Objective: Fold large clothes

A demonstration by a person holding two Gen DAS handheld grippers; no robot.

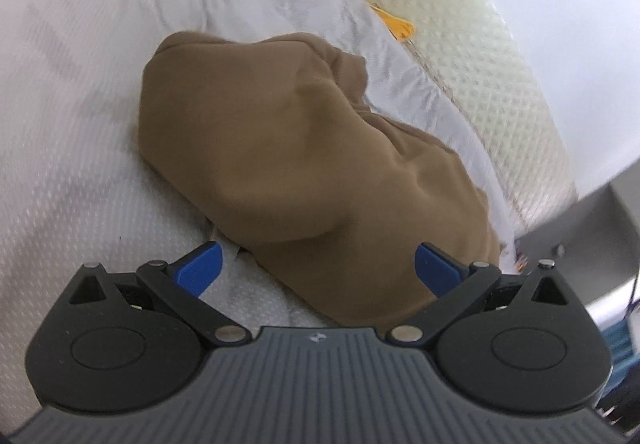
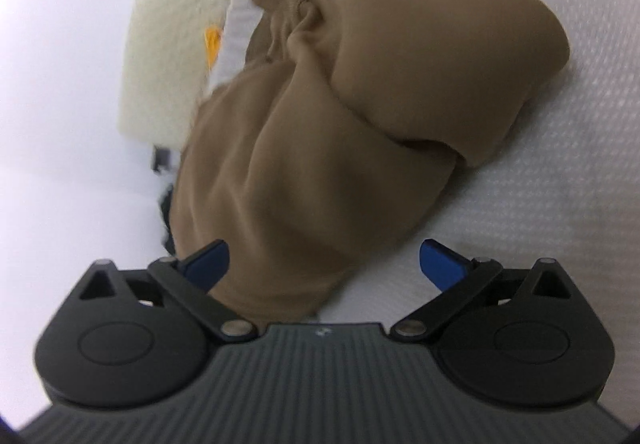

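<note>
1. hovering with fingers spread wide and nothing between them, the left gripper (image 1: 318, 264) and right gripper (image 2: 324, 262) hang over the crumpled brown garment (image 1: 304, 148) on the white bed cover (image 1: 80, 124).
2. best pinch a clear hem, not the bunched middle.
3. the mattress edge (image 1: 480, 56) runs close beside the garment; open cover lies on the other side.

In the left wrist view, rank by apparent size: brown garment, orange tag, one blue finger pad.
1. brown garment
2. blue finger pad, though nearness to the camera enlarges it
3. orange tag
</note>
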